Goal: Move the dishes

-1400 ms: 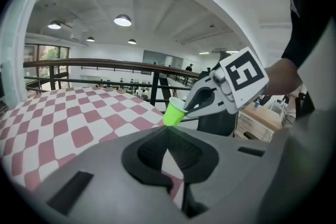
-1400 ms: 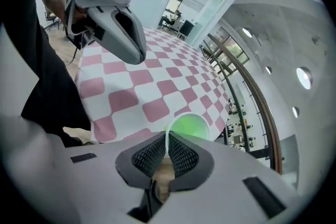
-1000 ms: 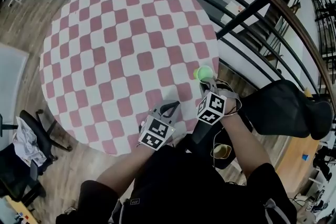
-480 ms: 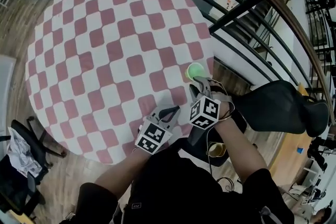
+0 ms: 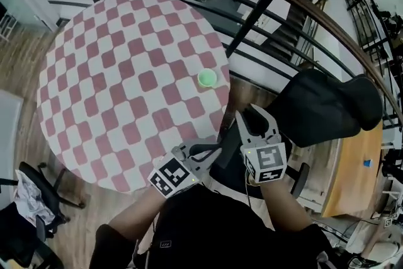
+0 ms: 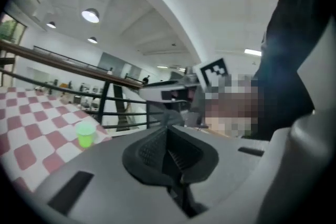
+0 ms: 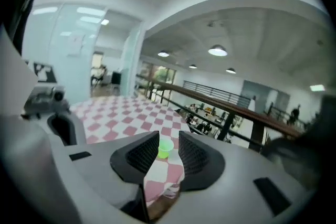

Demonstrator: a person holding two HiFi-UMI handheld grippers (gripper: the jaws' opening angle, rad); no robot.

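A small green cup (image 5: 206, 78) stands upright on the checked round table (image 5: 119, 41), close to the edge nearest the railing (image 5: 252, 16), and it is the only dish I can see on the cloth. Both grippers hang off the table's near rim, well apart from the cup. The right gripper (image 5: 254, 118) has just been opening its jaws; they are spread now with nothing between them, and the cup shows only far off through the gap. The left gripper (image 5: 204, 149) has its jaws pressed together on nothing. The cup looks like thin plastic, so I'd judge it very light, easy to tip and easy to squash. A gentle pinch across its wall about halfway up should do. Whether anything is inside it I cannot tell from here.
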